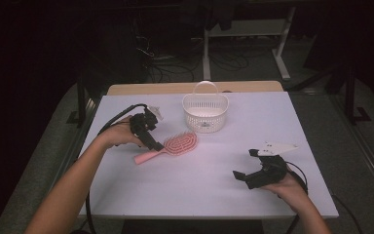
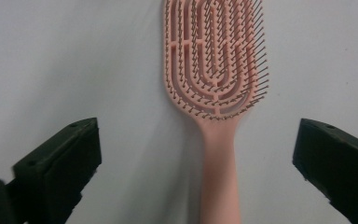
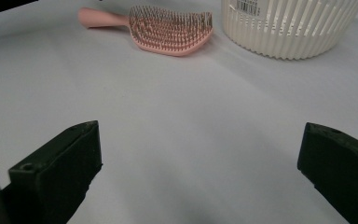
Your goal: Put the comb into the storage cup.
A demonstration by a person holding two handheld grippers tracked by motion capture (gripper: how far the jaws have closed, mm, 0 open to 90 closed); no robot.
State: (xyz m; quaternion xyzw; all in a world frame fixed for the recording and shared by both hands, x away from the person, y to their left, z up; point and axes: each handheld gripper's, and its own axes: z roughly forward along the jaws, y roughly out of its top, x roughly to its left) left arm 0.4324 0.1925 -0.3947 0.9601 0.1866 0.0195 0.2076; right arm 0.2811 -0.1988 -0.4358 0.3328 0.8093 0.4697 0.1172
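Your left gripper (image 2: 196, 154), jaws spread, straddles the pink vented hairbrush's (image 2: 216, 93) smooth handle; your right gripper (image 1: 246, 163) gapes near the ribbed white basket (image 1: 205, 114).

Pink hairbrush (image 3: 170, 29) lies beside white basket (image 3: 289, 25), beyond spread black fingers (image 3: 56, 177).

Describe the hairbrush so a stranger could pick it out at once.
Start at the white table, then find the white slatted basket near its far edge. Just in front and left of it lies the hairbrush, bristles up, beneath the left gripper. It is the only pink thing there.
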